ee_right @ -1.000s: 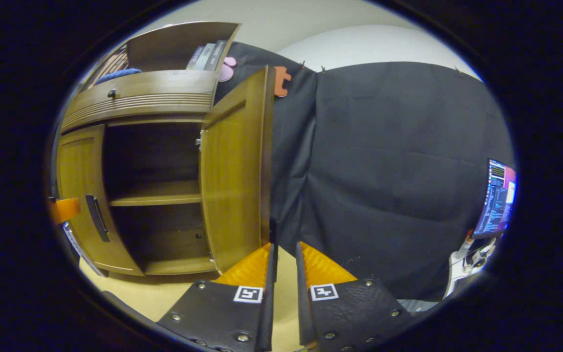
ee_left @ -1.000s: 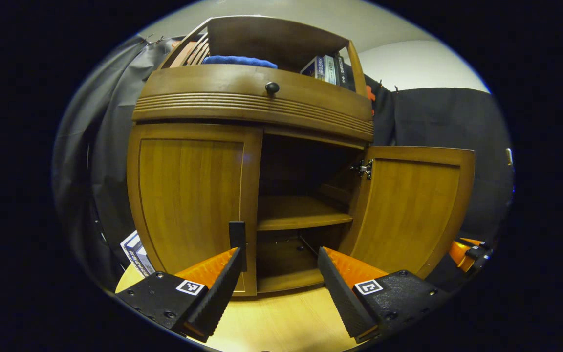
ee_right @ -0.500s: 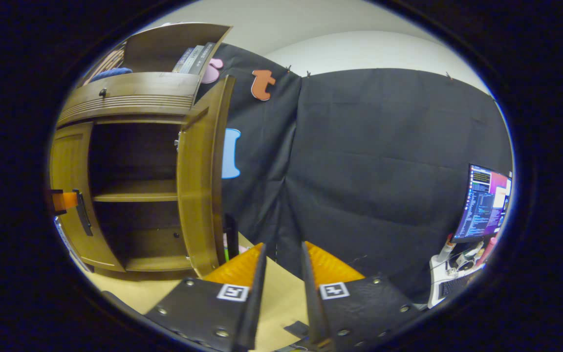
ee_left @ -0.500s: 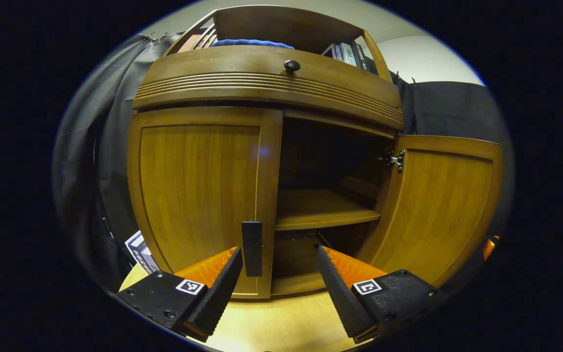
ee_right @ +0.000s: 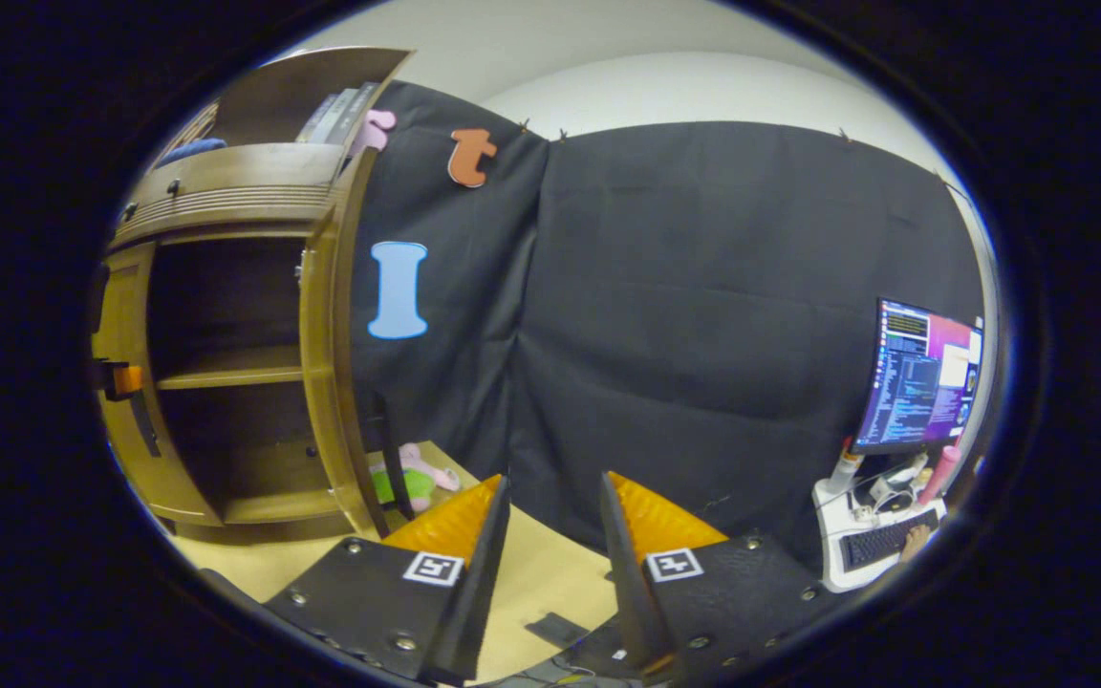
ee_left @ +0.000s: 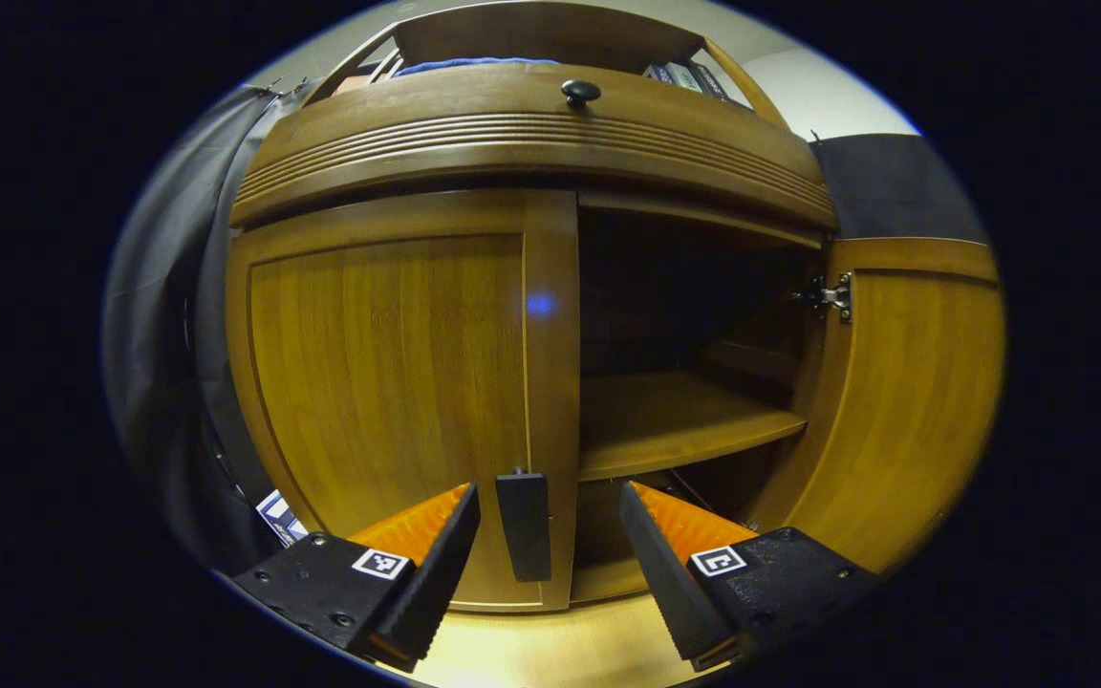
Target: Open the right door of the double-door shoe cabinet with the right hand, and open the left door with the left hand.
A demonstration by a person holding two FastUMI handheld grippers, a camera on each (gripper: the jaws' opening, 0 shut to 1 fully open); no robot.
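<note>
Lit monitor (ee_right: 923, 377) above keyboard (ee_right: 880, 540) (far right); plush toy (ee_right: 412, 475) on floor.

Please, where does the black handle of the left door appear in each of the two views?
Left gripper view: the black handle stands at bottom centre, between the open fingers of the left gripper, on the left door.
Right gripper view: the same handle is at the far left edge.
Shared landmark: the inner shelf.

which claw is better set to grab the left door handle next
Left. The left claw is open with the black handle of the closed left door between its fingers. The right claw faces the booth's cloth, beside the open right door.
</note>
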